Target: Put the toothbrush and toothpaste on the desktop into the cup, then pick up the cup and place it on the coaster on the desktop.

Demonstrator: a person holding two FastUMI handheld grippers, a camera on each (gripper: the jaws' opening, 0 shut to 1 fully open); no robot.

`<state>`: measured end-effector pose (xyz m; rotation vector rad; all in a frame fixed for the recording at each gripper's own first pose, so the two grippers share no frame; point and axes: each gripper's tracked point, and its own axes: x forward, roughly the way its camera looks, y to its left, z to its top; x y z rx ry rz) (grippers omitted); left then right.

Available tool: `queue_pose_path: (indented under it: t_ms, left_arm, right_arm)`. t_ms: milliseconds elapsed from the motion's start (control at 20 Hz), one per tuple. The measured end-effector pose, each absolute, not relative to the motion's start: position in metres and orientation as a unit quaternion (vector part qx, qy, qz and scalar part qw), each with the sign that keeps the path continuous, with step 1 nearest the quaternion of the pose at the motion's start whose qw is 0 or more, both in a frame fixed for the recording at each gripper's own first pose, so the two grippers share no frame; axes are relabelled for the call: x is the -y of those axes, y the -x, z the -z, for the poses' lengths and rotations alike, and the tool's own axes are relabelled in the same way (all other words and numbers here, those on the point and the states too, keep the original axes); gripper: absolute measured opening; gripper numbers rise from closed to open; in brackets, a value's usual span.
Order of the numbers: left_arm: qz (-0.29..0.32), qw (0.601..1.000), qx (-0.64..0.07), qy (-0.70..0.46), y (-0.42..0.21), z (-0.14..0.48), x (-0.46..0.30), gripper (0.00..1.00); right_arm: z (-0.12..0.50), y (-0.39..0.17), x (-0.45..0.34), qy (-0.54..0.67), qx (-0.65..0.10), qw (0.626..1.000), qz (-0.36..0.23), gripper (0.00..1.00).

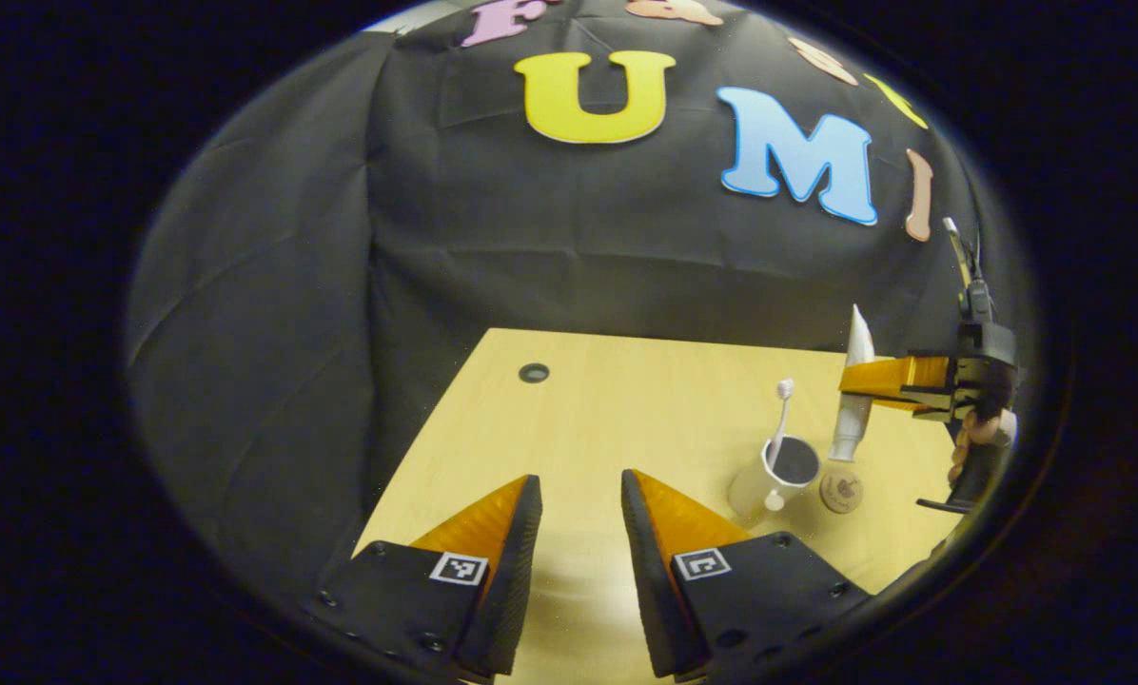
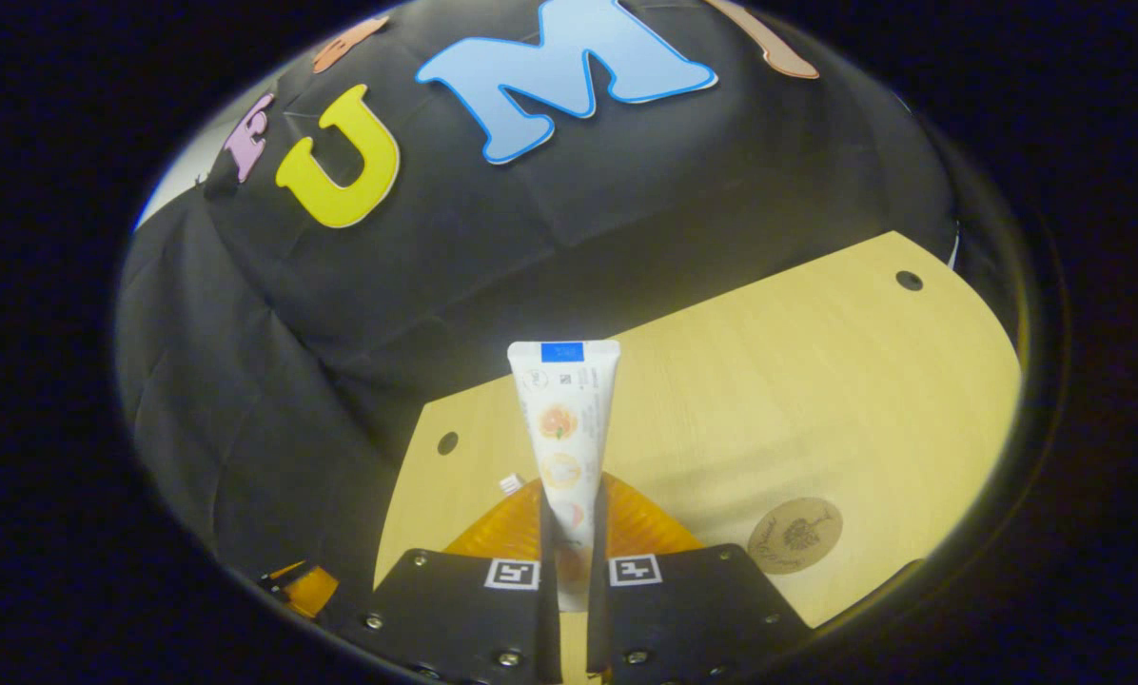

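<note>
Toothpaste (image 2: 565, 447), a white flattened tube with a blue band at its crimped end, is clamped upright between both fingers of the right gripper (image 2: 569, 533). In the left gripper view it is held just above the counter (image 1: 626, 400), beside the cup (image 1: 776, 476). A toothbrush (image 1: 780, 419) is seen leaning inside the pale cylindrical cup, and a round cork-like coaster (image 1: 841, 492) lies just beside it. The left gripper (image 1: 580, 514) is spread wide, nothing gripped, over smooth light wood.

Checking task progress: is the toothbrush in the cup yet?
In. The toothbrush stands in the cup, bristle head up above the rim, in the left gripper view.
</note>
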<state>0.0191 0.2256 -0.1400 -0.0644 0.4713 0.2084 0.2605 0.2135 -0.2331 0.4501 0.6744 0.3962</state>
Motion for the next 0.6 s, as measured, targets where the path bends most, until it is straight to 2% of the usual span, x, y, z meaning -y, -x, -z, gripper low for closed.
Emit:
queue_pose_path:
  t_ms: [50, 100, 400, 500, 550, 600]
  left_arm:
    - [-0.110, 0.965, -0.235, 0.035, -0.010, 0.143, -0.234, 0.57]
    - [-0.117, 0.964, -0.237, 0.034, -0.003, 0.145, -0.240, 0.48]
    - [-0.138, 0.958, -0.246, 0.056, 0.028, 0.153, -0.255, 0.48]
    - [-0.141, 0.958, -0.244, 0.051, 0.032, 0.149, -0.255, 0.65]
    - [-0.142, 0.959, -0.242, 0.049, 0.035, 0.147, -0.255, 0.65]
    - [-0.142, 0.958, -0.243, 0.048, 0.037, 0.146, -0.253, 0.48]
  right_arm:
    - [0.239, -0.265, -0.218, -0.208, -0.322, 0.904, -0.188, 0.12]
    - [0.244, -0.269, -0.221, -0.195, -0.318, 0.909, -0.185, 0.12]
    - [0.262, -0.281, -0.236, -0.152, -0.295, 0.927, -0.175, 0.12]
    - [0.268, -0.281, -0.237, -0.132, -0.289, 0.933, -0.168, 0.12]
    - [0.271, -0.281, -0.237, -0.123, -0.287, 0.936, -0.161, 0.12]
    - [0.274, -0.282, -0.238, -0.117, -0.286, 0.938, -0.156, 0.12]
